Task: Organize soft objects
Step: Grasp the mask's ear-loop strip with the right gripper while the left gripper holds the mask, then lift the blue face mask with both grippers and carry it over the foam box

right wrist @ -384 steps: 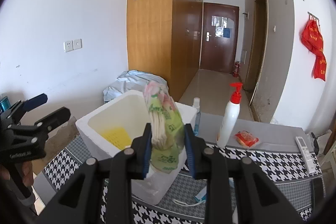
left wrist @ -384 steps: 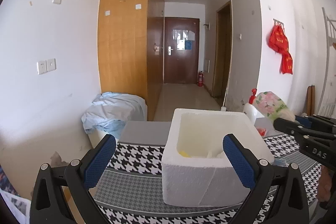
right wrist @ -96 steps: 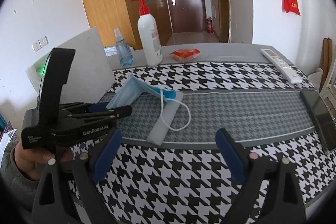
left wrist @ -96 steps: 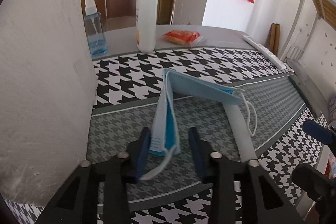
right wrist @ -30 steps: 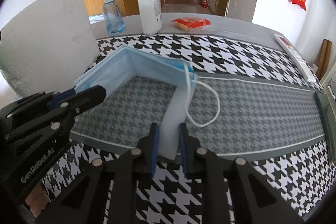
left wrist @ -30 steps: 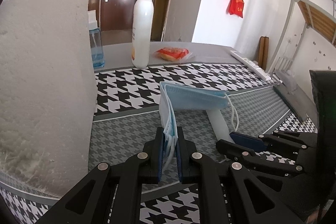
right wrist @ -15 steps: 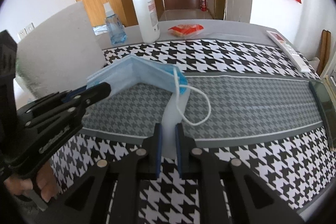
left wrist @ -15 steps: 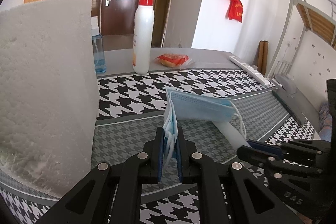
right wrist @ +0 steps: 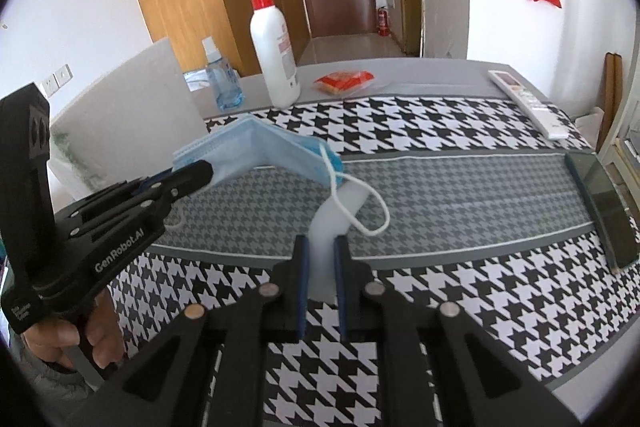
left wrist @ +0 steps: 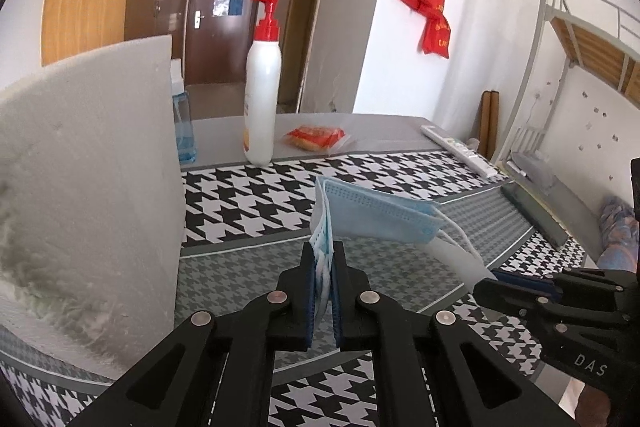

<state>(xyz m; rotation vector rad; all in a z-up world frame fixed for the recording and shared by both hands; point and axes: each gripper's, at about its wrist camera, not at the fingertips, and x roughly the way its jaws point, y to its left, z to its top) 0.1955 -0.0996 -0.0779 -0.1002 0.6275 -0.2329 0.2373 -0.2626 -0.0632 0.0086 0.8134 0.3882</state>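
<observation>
Two pinches hold the pale blue pleated face mask [right wrist: 256, 151] with white ear loops off the houndstooth tablecloth [right wrist: 460, 131]: my left gripper [left wrist: 323, 259] clamps one end, my right gripper [right wrist: 320, 251] clamps the clear plastic wrapper [right wrist: 332, 211]. At ten o'clock stands the white foam box [left wrist: 88, 167]; at twelve, the white pump bottle with red top [right wrist: 276, 55].

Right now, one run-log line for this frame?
left gripper: shut on blue pleated face masks | right gripper: shut on their clear plastic sleeve | stack lifted off houndstooth tablecloth | white foam box: beside, untouched
</observation>
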